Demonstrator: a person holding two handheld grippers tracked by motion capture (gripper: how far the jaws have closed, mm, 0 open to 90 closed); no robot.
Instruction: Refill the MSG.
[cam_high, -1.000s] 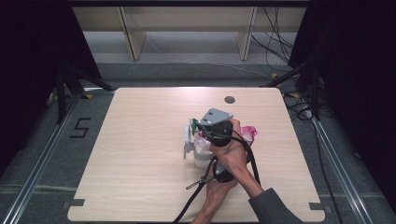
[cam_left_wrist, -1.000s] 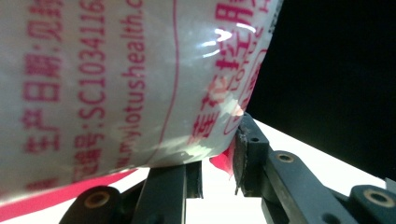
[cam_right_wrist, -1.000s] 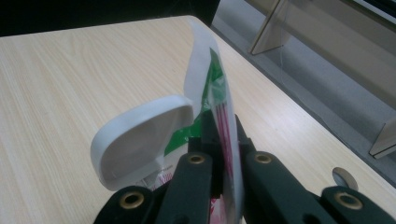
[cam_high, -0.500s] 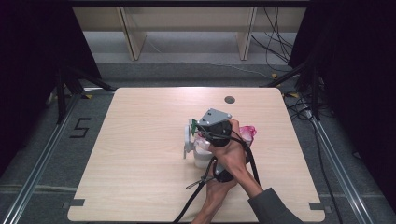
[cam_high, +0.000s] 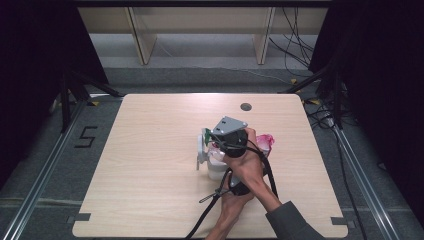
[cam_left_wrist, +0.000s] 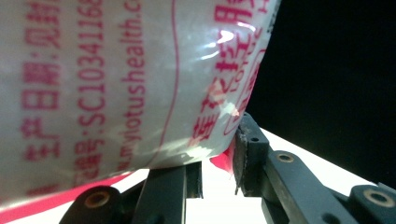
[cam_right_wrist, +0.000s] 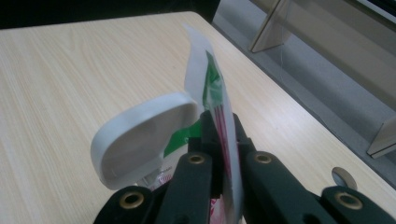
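One white tub (cam_high: 216, 167), one open lid (cam_high: 201, 150), two packets (one green-edged (cam_right_wrist: 212, 100), one pink (cam_high: 265, 142)).

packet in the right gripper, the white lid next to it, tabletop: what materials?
Packet: thin glossy plastic film by the look, flexing edge-on, printed green and red. Lid: probably matte white moulded plastic, smooth rounded rim. Tabletop: pale wood-grain, likely laminate, low sheen.

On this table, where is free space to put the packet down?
The table is bare on the whole left half, up to its left edge, and along the far edge near the round hole. It is crowded around the white container and pink packet.
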